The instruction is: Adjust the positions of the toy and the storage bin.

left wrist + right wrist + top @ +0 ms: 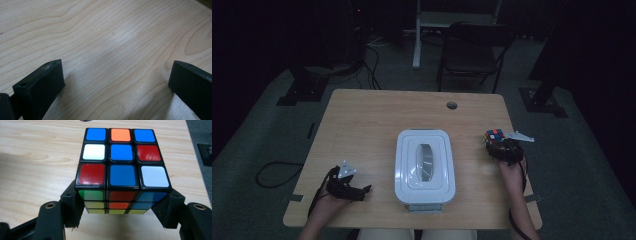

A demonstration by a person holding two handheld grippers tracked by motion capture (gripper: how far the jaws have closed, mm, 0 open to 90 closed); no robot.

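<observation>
A scrambled puzzle cube (122, 167) with blue, red, white and orange stickers on top sits between the black jaws of my right gripper (122, 207), which is shut on its two sides. In the high view the cube (493, 135) and right gripper (504, 149) are over the table's right side, right of the white box. My left gripper (362, 192) rests low at the front left of the table, pointing right. Its jaws stand wide apart over bare wood (115, 62) with nothing between them.
A white rectangular lidded box (424, 166) with a clear window in its lid stands at the table's front centre. A cable hole (452, 105) is near the far edge. A chair (472, 50) and stand legs are on the floor beyond the wooden table (362, 120).
</observation>
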